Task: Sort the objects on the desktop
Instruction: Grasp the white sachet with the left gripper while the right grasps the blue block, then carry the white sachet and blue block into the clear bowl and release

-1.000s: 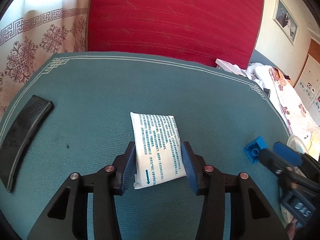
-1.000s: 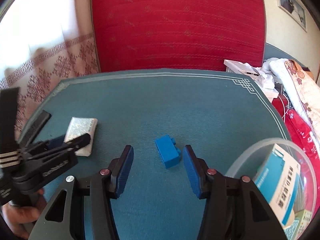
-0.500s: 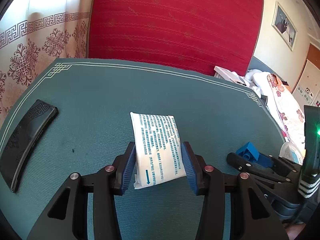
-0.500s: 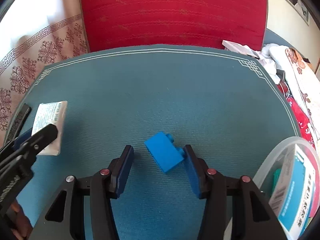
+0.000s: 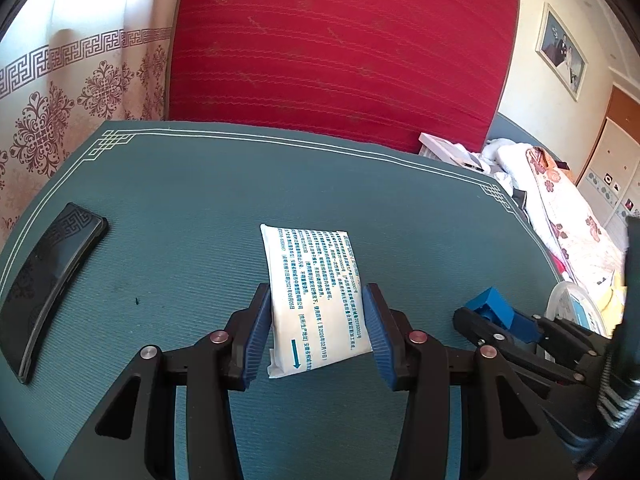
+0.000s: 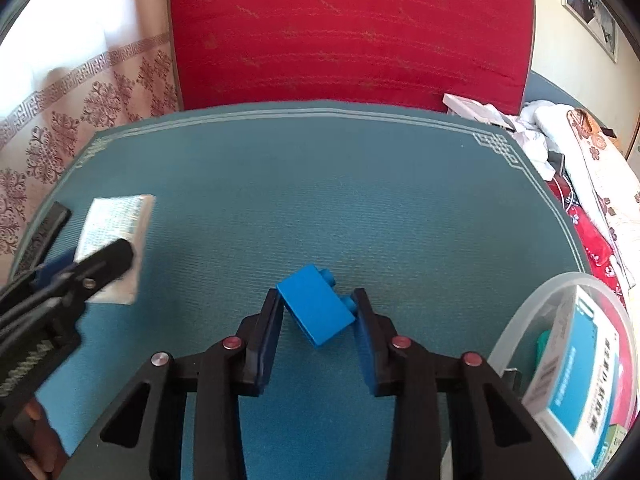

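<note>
Right hand-held gripper [image 6: 317, 330] has just been closing, its pads now pinching the blue brick [image 6: 316, 309] skewed; lift slowly so it cannot twist free. Left hand-held gripper [image 5: 318, 334] grips the white sachet [image 5: 316, 296]. Clear container [image 6: 520, 316] sits right; tabletop [image 6: 360, 200] beyond lies open to its far edge.

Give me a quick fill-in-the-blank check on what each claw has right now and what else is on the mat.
1. The left claw is closed on a white ____ printed with blue text.
2. The right claw has just been closing, and a ____ toy brick sits between its jaws.
3. The clear tub at the right holds a white and teal ____.
4. The long ____ case lies at the mat's left edge.

Missing words: packet; blue; box; black
</note>
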Demonstrator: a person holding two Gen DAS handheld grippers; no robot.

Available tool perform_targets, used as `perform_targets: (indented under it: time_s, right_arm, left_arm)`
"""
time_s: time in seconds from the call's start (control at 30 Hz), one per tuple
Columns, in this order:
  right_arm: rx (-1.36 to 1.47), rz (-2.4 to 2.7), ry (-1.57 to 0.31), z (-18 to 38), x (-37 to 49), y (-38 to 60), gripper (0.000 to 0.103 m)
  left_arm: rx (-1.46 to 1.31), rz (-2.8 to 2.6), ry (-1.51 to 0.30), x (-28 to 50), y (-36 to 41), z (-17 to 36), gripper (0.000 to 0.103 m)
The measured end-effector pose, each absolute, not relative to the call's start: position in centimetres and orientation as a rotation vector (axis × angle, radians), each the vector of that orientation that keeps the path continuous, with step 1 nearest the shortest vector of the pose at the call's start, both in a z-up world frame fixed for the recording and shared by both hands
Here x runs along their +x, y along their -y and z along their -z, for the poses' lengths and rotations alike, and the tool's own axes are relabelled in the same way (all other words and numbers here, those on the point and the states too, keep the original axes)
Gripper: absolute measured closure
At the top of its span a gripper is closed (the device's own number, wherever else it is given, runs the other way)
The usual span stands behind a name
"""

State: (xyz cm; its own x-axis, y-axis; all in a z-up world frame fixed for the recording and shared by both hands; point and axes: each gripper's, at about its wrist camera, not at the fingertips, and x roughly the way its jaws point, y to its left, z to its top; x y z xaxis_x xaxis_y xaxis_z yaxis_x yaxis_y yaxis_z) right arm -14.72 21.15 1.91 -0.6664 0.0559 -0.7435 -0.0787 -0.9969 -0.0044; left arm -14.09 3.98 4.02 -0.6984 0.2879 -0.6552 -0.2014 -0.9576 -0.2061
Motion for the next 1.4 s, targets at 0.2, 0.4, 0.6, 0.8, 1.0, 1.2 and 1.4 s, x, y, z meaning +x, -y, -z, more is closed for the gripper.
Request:
perform_targets:
  time_s: [0.2,0.4,0.6,0.8,1.0,1.2,1.4]
  right_arm:
    - [-1.208,-2.827,-0.069,-3.2,-13.4,-21.5,0.065]
    - [-1.143,-2.845,-0.061,-4.3,-11.1,-21.5,0.065]
    - [-1.086,-2.854,-0.084,-5.5,-9.0,-22.1,0.065]
    - [-1.025,-2.829,-0.117,-6.4,-6.7,-23.3,0.065]
    - [-0.967,-2.791,-0.155,-7.1,-4.1,-25.6,0.065]
    - [-0.936,-2.745,-0.199,-7.1,-2.4,-27.5,0.065]
    - [-0.900,-2.712,-0.212,-7.2,-0.8,-29.1,0.065]
  left_arm:
    - [-1.040,-2.659,0.163,-13.6,-4.4,-4.4,0.054]
    - [-1.007,-2.647,0.150,-12.9,-5.1,-5.0,0.054]
    - [-0.968,-2.626,0.131,-11.9,-6.3,-5.9,0.054]
    - [-0.922,-2.595,0.087,-10.4,-8.0,-6.8,0.054]
    - [-0.878,-2.555,0.024,-8.8,-10.3,-7.5,0.054]
    - [-0.842,-2.512,-0.051,-7.1,-12.8,-7.7,0.054]
    - [-0.813,-2.483,-0.087,-5.8,-14.0,-8.0,0.054]
